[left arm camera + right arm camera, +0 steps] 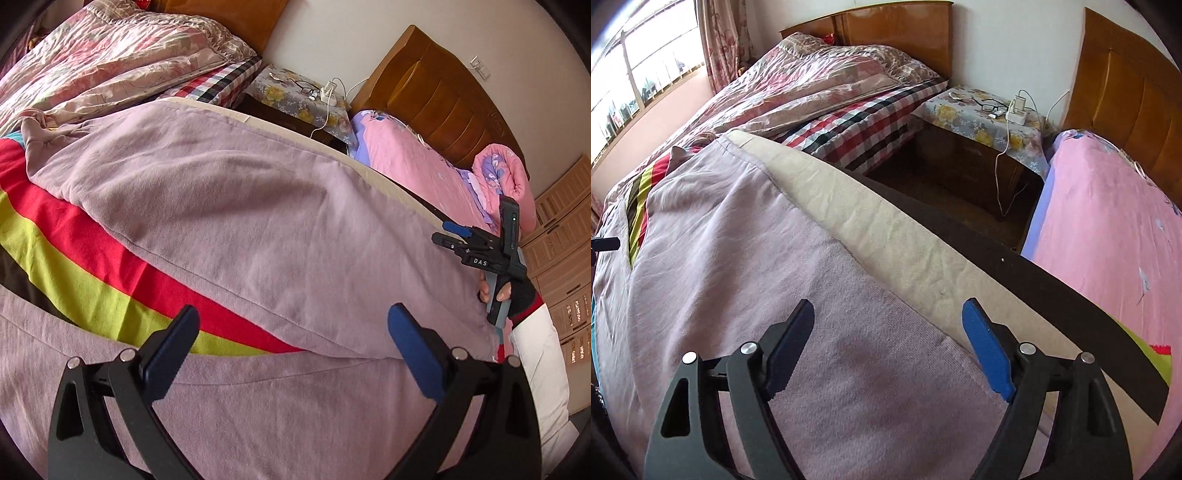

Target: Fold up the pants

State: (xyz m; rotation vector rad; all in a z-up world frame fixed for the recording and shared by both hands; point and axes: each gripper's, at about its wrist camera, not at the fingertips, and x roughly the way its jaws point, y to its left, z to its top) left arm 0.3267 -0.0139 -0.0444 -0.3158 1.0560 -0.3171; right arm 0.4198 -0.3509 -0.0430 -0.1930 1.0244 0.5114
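Observation:
Mauve pants (229, 206) lie spread flat on a striped bedsheet (74, 243), the two legs apart with red and yellow-green stripes showing between them. My left gripper (291, 325) is open and empty just above the near leg. The right gripper (448, 232) shows in the left wrist view, held in a gloved hand over the far leg's right end. In the right wrist view my right gripper (888, 317) is open and empty above the pants (738, 236) near their edge by the bed's beige border (886, 229).
A floral quilt (820, 74) lies at the head of the bed. A nightstand (990, 122) with glasses, a charger and cables stands in the gap between the beds. A second bed with a pink sheet (1108, 221) is at right. Wooden headboards stand against the wall.

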